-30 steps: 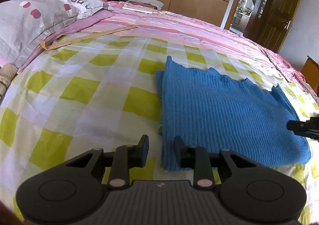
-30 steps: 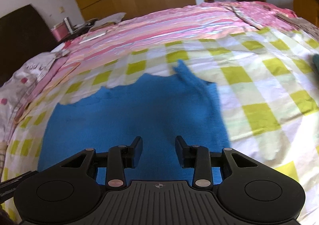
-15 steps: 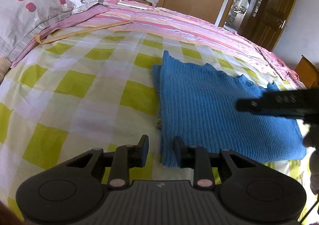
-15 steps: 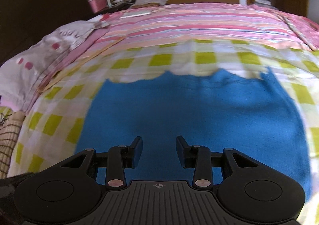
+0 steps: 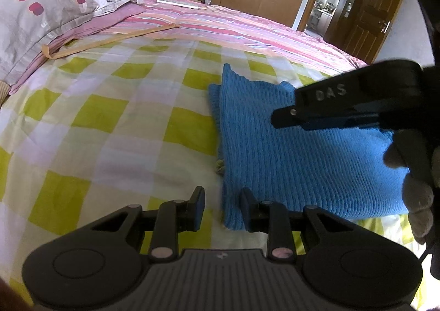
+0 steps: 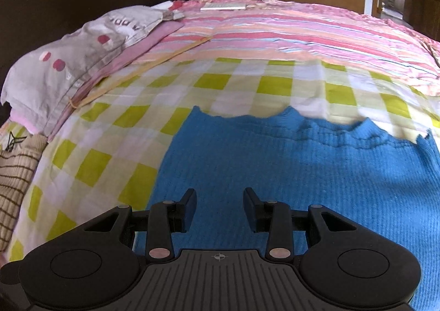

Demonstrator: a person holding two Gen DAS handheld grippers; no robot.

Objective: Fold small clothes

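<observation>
Blue knit sweater (image 5: 297, 162) lies flat on the bed's green-and-white check cover (image 5: 115, 129), folded into a rough rectangle w/ ribbed texture running lengthwise. Left edge shows two layers stacked; far edge is wavy and uneven in the right wrist view (image 6: 302, 173). A small olive bit of fabric pokes out under its left edge.

Left gripper (image 5: 222, 207) sits low at the sweater's near-left corner: jaws parted, nothing clamped, corner of the knit btwn them but pads not pressing it. Right gripper (image 6: 220, 207) hovers over the sweater's near-left part, jaws released and empty; from the left wrist view its body crosses over the cloth, held by a gloved hand (image 5: 412, 173).

Grey pillow (image 5: 46, 13) and pink striped quilt (image 5: 247, 33) lie beyond.
</observation>
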